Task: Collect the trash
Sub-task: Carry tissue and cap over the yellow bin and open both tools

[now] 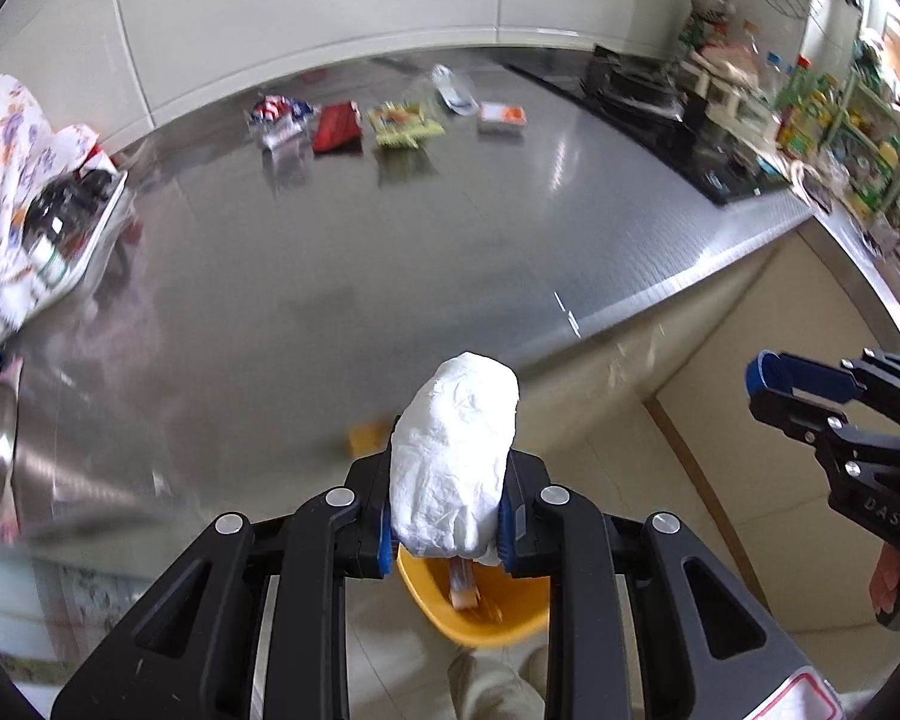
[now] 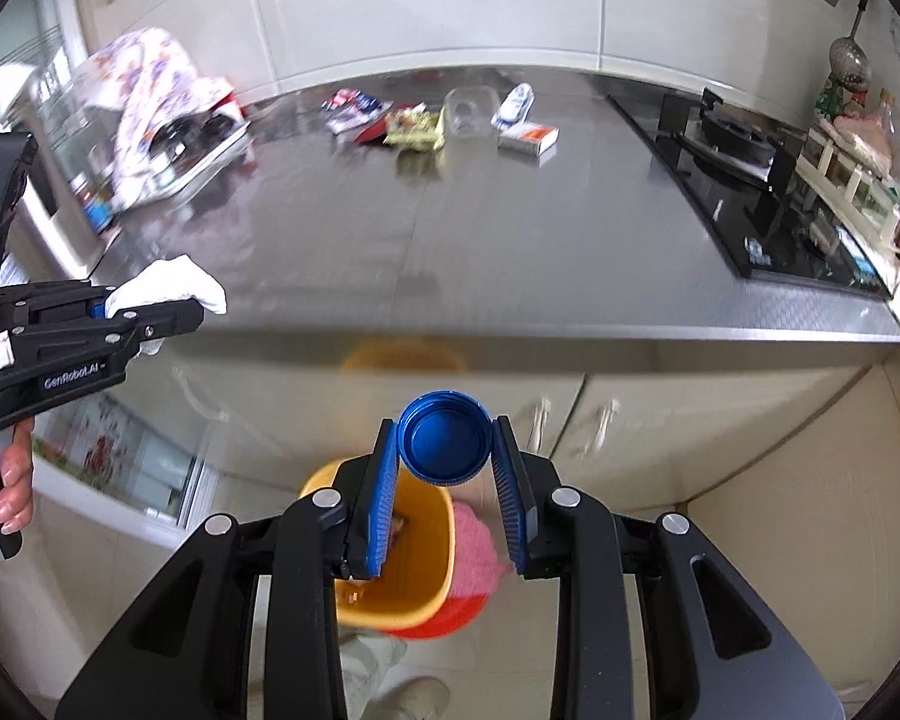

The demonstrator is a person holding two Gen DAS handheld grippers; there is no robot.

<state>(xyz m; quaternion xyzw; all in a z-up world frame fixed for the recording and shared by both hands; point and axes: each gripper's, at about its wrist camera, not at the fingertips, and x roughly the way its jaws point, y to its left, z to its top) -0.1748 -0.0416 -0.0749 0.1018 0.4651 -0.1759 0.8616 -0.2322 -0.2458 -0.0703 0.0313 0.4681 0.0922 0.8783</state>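
Observation:
My left gripper (image 1: 447, 531) is shut on a crumpled white tissue (image 1: 453, 456), held past the steel counter's (image 1: 390, 252) front edge above a yellow bin (image 1: 480, 612) on the floor. My right gripper (image 2: 444, 462) is shut on a blue bottle cap (image 2: 444, 438), open side toward the camera, also above the yellow bin (image 2: 402, 570). The right gripper (image 1: 774, 387) shows at the right of the left wrist view. At the left of the right wrist view the left gripper (image 2: 150, 306) holds the tissue (image 2: 168, 285). Several wrappers (image 1: 342, 123), a clear container (image 2: 465, 111) and a small box (image 2: 528, 138) lie at the counter's back.
A floral cloth bag (image 1: 18, 180) with items sits at the counter's left. A black gas stove (image 2: 744, 180) is set into the right side, with a rack of bottles (image 1: 834, 126) beyond. Cream cabinet doors (image 2: 690, 420) run below the counter. A pink and red object (image 2: 474, 564) sits beside the bin.

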